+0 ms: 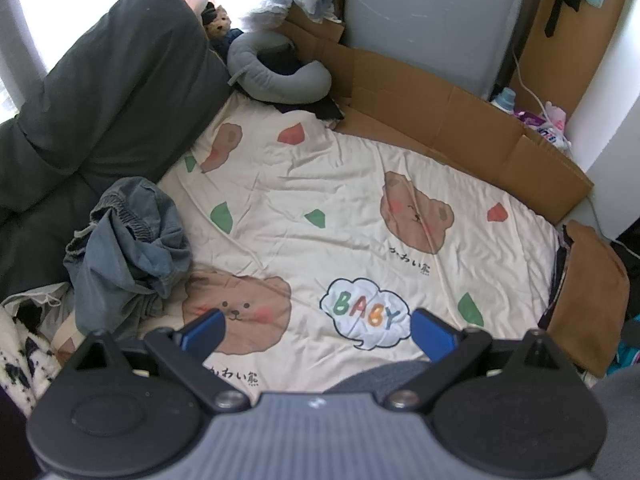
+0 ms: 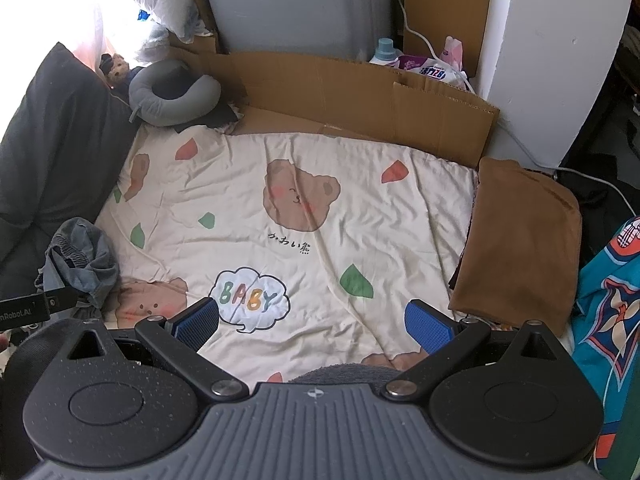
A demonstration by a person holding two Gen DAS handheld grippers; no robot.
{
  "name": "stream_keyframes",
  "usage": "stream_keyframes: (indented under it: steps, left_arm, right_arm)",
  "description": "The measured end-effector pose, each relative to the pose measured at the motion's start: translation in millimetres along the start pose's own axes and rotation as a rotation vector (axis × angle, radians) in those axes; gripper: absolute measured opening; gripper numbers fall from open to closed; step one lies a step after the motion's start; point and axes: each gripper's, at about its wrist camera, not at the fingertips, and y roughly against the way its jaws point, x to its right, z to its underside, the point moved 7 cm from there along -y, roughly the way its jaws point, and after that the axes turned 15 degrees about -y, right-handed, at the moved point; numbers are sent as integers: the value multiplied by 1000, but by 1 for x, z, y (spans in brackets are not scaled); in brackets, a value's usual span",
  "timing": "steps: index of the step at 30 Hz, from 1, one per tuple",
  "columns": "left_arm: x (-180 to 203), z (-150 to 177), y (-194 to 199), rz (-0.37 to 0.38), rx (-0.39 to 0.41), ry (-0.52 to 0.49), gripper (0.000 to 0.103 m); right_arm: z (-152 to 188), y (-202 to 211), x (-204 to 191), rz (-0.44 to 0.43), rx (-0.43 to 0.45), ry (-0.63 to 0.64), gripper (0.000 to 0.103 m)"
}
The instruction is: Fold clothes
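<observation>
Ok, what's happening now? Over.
Both grippers open, empty. Jeans crumpled at left, untouched. Brown cloth folded at right. Blanket between bare.

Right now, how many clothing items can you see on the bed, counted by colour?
Blue-grey, crumpled garment: 1
Brown, folded garment: 1
Total: 2
Both the left gripper and the right gripper are open and hold nothing.

Bed with cream bear-print sheet, crumpled blue-grey garment at left, folded brown cloth at right edge
</observation>
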Motion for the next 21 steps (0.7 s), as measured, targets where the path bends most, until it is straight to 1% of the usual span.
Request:
stream_keyframes:
  steps: [11, 21]
  left_arm:
    - [-3, 2, -1, 21, 5, 4, 100]
    - [-2, 2, 0, 28, 11, -2, 100]
  right_arm:
    - [-5, 2, 0, 9, 1, -4, 102]
    - [-3, 1, 8, 12, -3, 1, 102]
